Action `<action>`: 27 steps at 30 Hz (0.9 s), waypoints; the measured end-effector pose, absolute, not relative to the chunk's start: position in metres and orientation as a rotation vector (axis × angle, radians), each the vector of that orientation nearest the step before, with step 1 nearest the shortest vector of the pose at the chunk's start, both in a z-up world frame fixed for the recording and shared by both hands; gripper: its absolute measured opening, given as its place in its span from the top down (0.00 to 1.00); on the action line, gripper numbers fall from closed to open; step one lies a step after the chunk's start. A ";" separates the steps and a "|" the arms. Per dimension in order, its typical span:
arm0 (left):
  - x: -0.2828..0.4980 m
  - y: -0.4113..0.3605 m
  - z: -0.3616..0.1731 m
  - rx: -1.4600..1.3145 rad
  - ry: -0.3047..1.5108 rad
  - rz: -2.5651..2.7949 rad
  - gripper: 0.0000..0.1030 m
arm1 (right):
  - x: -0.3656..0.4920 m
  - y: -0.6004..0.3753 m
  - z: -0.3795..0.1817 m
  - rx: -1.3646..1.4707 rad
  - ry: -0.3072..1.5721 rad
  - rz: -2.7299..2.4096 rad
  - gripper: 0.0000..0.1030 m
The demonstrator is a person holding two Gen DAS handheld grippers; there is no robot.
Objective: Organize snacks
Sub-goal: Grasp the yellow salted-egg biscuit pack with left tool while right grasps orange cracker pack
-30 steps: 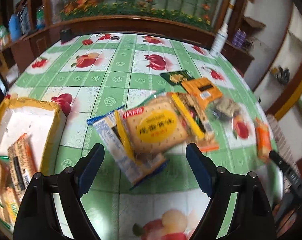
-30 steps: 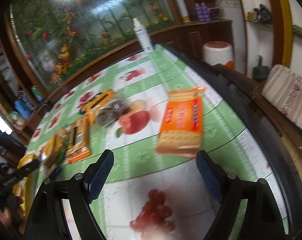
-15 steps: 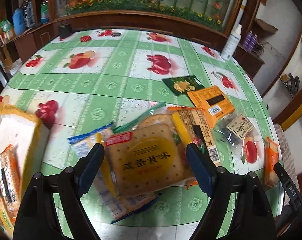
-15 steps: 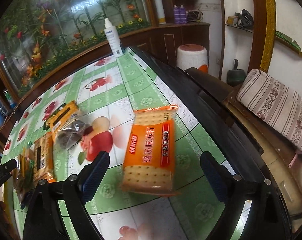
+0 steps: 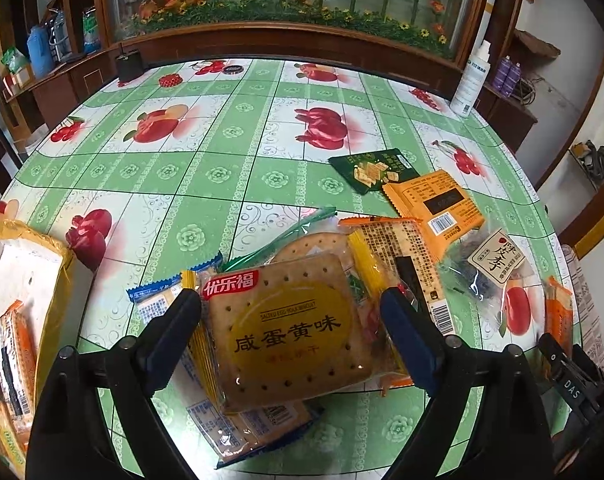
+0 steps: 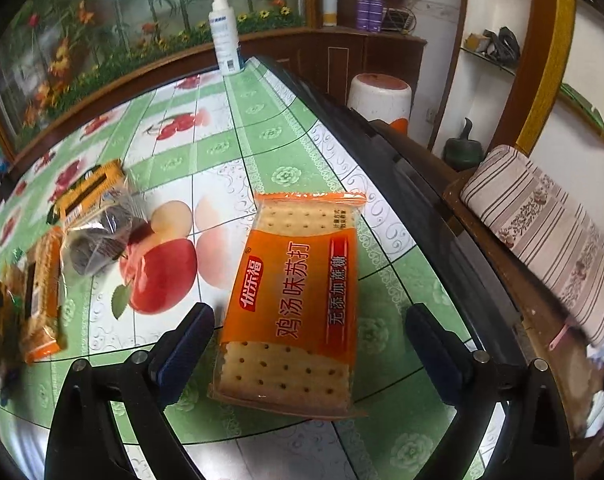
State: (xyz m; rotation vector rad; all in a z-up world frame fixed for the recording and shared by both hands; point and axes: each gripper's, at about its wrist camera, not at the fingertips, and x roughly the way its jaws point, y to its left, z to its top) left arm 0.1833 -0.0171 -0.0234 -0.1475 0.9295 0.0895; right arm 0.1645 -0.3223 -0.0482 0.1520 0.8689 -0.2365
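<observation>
My left gripper (image 5: 290, 320) is open, its fingers on either side of a yellow salted-egg biscuit pack (image 5: 290, 328) that lies on top of a blue-edged pack (image 5: 238, 428) in a pile of snacks. A yellow-rimmed box (image 5: 50, 280) with packs inside stands at the left. My right gripper (image 6: 307, 338) is open around an orange soda-cracker pack (image 6: 298, 300) lying flat near the table's right edge; this pack also shows in the left wrist view (image 5: 557, 316).
More snacks lie on the fruit-print tablecloth (image 5: 230, 152): an orange pack (image 5: 433, 204), a dark green pack (image 5: 373, 168), a clear bag of dark plums (image 5: 489, 264). A white spray bottle (image 6: 224, 32) stands at the far edge. A striped cushion (image 6: 549, 224) lies beyond the table edge.
Both grippers have moved closer to their packs. The yellow biscuit pack now sits between the left fingers and the orange cracker pack between the right fingers. Both stay open.
</observation>
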 end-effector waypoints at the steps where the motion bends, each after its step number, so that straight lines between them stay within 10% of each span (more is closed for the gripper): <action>1: 0.183 -0.017 -0.023 -0.141 0.923 0.086 0.15 | 0.165 -0.321 -0.048 0.145 0.869 -0.231 0.07; 10: 0.173 -0.010 -0.019 -0.152 0.890 0.021 0.31 | 0.163 -0.311 -0.044 0.108 0.846 -0.177 0.43; 27: 0.140 -0.006 0.002 -0.117 0.821 0.022 0.31 | 0.143 -0.317 -0.033 0.217 0.788 -0.082 0.45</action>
